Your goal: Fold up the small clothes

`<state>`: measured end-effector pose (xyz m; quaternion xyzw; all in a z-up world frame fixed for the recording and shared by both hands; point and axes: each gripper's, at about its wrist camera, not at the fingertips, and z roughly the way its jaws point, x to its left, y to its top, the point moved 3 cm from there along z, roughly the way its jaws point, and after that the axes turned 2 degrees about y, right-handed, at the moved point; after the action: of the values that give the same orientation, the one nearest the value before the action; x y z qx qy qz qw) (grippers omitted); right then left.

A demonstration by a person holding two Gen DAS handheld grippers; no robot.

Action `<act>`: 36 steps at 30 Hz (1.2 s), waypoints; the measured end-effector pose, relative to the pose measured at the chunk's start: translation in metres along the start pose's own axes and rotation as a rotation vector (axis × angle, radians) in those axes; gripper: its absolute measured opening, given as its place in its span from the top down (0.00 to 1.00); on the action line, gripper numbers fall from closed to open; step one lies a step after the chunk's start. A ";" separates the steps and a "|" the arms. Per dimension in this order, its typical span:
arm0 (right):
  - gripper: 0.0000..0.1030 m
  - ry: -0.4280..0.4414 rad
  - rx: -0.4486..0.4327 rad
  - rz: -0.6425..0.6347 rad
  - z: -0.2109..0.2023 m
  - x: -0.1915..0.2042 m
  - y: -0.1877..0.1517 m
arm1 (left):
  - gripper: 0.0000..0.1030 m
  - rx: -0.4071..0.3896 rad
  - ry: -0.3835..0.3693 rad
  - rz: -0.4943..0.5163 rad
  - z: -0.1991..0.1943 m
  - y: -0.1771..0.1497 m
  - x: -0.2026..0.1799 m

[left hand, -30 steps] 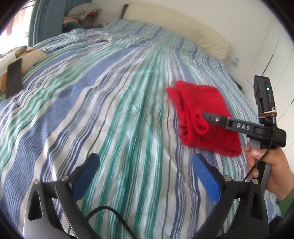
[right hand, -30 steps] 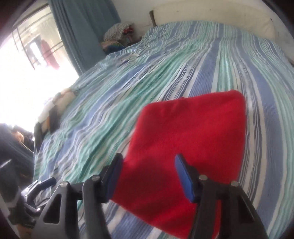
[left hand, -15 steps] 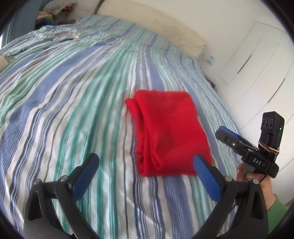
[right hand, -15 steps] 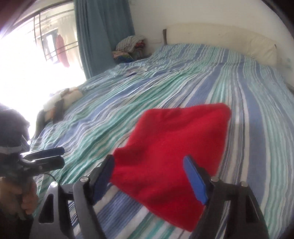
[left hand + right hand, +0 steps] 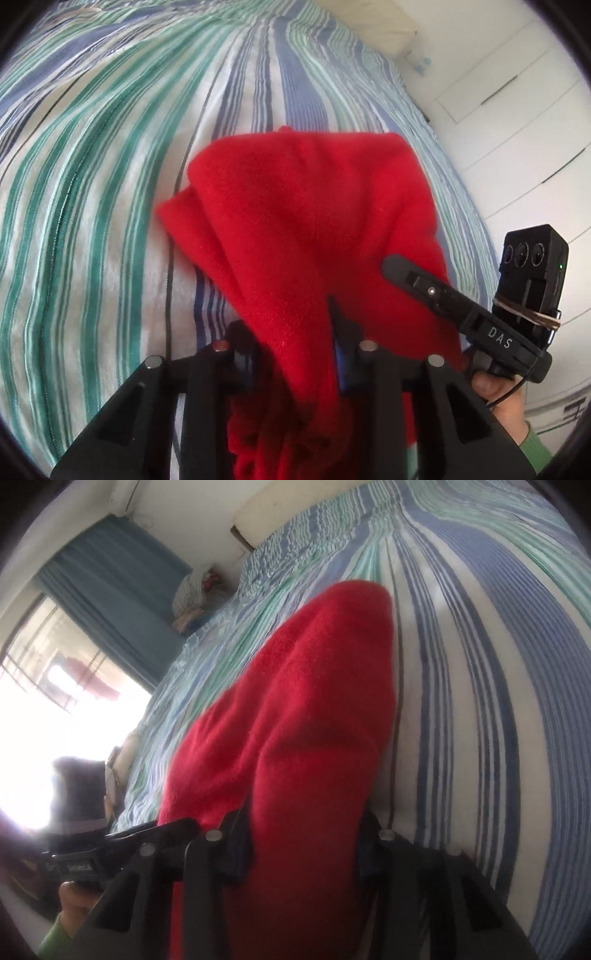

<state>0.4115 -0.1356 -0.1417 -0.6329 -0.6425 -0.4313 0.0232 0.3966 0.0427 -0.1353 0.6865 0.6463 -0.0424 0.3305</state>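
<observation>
My left gripper [image 5: 295,354] is a black plastic frame with silver screw heads along its linkage and blue pads [image 5: 338,360] inside the fingers. My right gripper [image 5: 397,267] shows a long black finger marked "DAS" in pale letters, a black camera box strapped on by a rubber band, a small green light, and a thin black cable. My sleeve [image 5: 535,448] is green.
</observation>
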 end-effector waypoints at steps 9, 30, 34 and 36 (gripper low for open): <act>0.68 -0.094 -0.214 -0.321 -0.079 0.091 0.046 | 0.78 -0.204 -0.048 0.153 -0.093 0.040 -0.069; 0.07 -0.597 -0.072 -0.192 -0.168 0.043 -0.132 | 0.01 -0.231 0.489 0.306 -0.087 -0.173 -0.073; 0.06 -0.637 -0.137 -0.221 -0.189 0.073 -0.155 | 0.01 -0.226 0.635 0.299 -0.082 -0.192 -0.077; 0.06 -0.660 -0.149 -0.228 -0.196 0.080 -0.161 | 0.01 -0.243 0.698 0.300 -0.090 -0.196 -0.079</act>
<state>0.1601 -0.1585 -0.0577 -0.6623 -0.6488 -0.2489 -0.2802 0.1717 0.0103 -0.1051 0.7025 0.6124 0.3189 0.1722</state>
